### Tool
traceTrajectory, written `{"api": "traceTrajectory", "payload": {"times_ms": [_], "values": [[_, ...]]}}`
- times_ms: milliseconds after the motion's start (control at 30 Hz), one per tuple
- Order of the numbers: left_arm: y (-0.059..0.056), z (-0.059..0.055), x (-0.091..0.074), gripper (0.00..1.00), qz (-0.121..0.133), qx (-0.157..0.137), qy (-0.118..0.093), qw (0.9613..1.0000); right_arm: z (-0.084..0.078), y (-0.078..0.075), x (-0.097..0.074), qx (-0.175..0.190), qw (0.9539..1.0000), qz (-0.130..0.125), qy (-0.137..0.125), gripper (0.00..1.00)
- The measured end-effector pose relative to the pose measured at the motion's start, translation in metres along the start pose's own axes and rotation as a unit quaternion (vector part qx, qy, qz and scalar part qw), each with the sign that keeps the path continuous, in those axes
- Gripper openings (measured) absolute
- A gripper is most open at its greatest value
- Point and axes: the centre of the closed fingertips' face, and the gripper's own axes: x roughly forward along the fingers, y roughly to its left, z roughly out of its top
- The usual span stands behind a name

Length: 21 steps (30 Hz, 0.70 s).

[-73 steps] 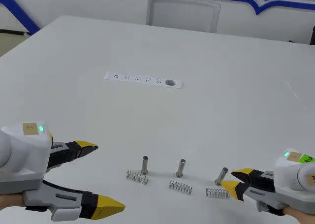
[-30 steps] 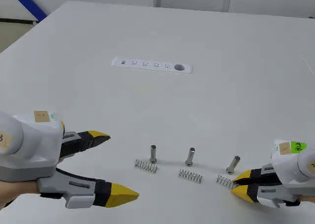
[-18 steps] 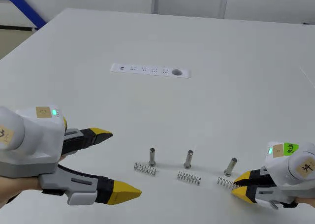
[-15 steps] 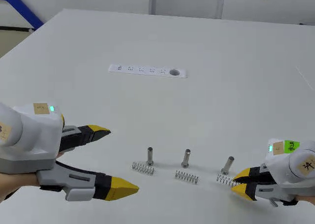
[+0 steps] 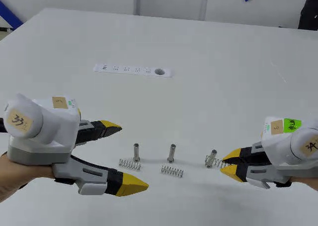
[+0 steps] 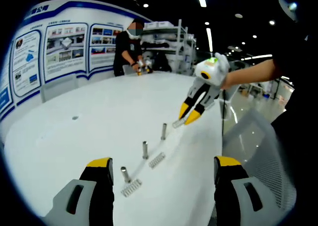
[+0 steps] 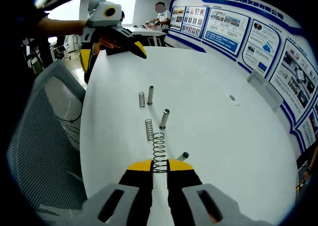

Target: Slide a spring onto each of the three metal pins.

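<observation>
Right gripper view is being centred on the right gripper. Its yellow-tipped jaws are being pressed almost together on one end of the held spring. The rest of the held spring is being pointed forward beyond the tips. Whether it is touching the white table cannot be told.

In the head view, the held spring is being carried just beside the right pin, on that pin's right side, close to the near edge of the table. Three metal pins are being seen standing in a row along that near edge: the right pin, the middle pin and the left pin. All three pins are being seen bare.

Two loose springs are being seen lying flat on the table. The left spring is lying just beside the left pin, on the side toward the near edge. The middle spring is lying just beside the middle pin, on the same side.

The left gripper is being held over the near edge to the left of the row. Its jaws are being spread wide, and nothing is being gripped between them. In the left gripper view, the pins and the loose springs are being framed between the two jaws, with the right gripper beyond them.

A white power strip is being seen lying flat toward the middle of the table, well apart from the pins. A chair is being seen at the far edge.
</observation>
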Motion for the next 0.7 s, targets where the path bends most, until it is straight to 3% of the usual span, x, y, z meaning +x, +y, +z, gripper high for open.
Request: {"api": "traceTrajectory", "payload": {"times_ms": [333, 467, 700], "values": [[-0.015, 0.012, 0.017, 0.75, -0.031, 0.033, -0.002, 0.999, 0.036, 0.021, -0.004, -0.027, 0.9992, 0.021, -0.019, 0.1], [-0.022, 0.021, 0.022, 0.71, -0.042, 0.036, -0.024, 0.9982, 0.058, 0.03, -0.009, -0.042, 0.998, 0.032, -0.036, 0.1], [-0.029, 0.017, 0.031, 0.65, -0.055, 0.05, -0.007, 0.9972, 0.082, 0.04, -0.014, -0.076, 0.9951, 0.044, -0.047, 0.1]]}}
